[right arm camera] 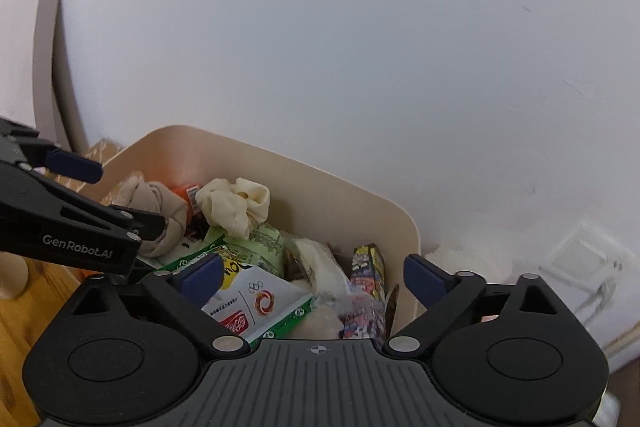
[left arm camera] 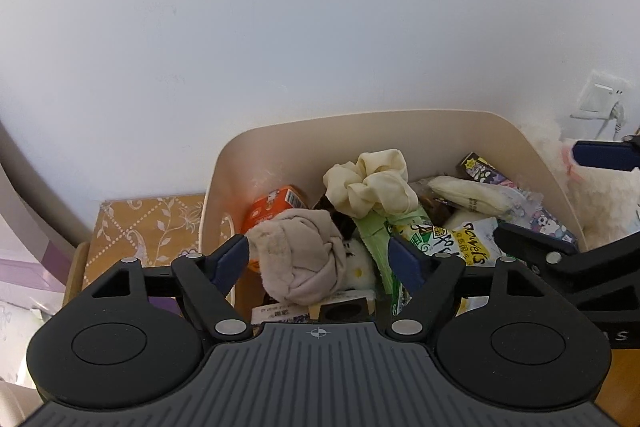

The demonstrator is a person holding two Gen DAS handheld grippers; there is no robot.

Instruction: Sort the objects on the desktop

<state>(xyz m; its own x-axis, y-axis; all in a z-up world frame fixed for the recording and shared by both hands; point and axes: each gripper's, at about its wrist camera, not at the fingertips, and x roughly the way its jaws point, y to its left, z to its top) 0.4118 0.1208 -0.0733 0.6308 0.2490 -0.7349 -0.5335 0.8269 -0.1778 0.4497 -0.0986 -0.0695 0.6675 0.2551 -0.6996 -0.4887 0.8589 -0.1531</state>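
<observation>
A beige bin against the white wall is full of sorted things. In it lie a rolled beige cloth, a cream scrunchie, an orange box, green and white wipe packets and a purple cartoon packet. My left gripper is open and empty, its fingers either side of the beige cloth just above the bin. My right gripper is open and empty over the bin's right half, above the white packet. The scrunchie and beige cloth show there too.
A gold patterned box stands left of the bin. A white fluffy object lies to its right, below a wall socket. The wooden table shows at the lower left. The left gripper's body reaches in from the left.
</observation>
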